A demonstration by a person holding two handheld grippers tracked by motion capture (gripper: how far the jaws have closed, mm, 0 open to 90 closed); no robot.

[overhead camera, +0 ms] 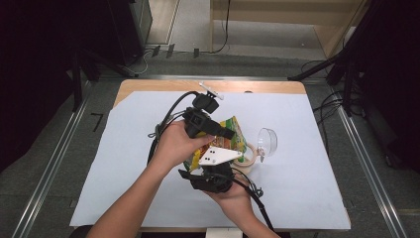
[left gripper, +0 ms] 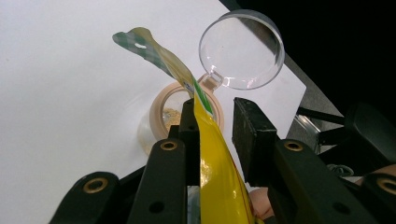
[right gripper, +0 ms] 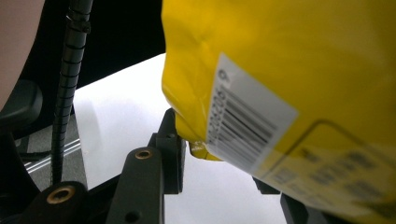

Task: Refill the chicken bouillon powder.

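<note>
I hold a yellow and green plastic snack bag [overhead camera: 229,138] with both tongs, lifted over the white paper sheet [overhead camera: 124,163] that covers the table. The bag is tilted, and its long axis runs from my right gripper [overhead camera: 210,171] at the low end up and away to its open top edge. That edge hangs just above a small clear jar with a beige ring mouth [left gripper: 164,117], which stands on the sheet beside its round clear lid [left gripper: 241,49].

My left gripper [left gripper: 217,133] is partly open. In the left gripper view the yellow film lies against one jaw, while the other jaw stands apart from it, so I cannot tell if this is a real pinch. My right gripper is also partly closed, with the lower corner of the bag, near the barcode label [right gripper: 243,126], between its jaws; one jaw touches the bag, but the other is mostly hidden behind it, so the grip is not sure for me.

The jar is in front of the left gripper and below the bag's top edge. I think pouring depends on raising the right end.
</note>
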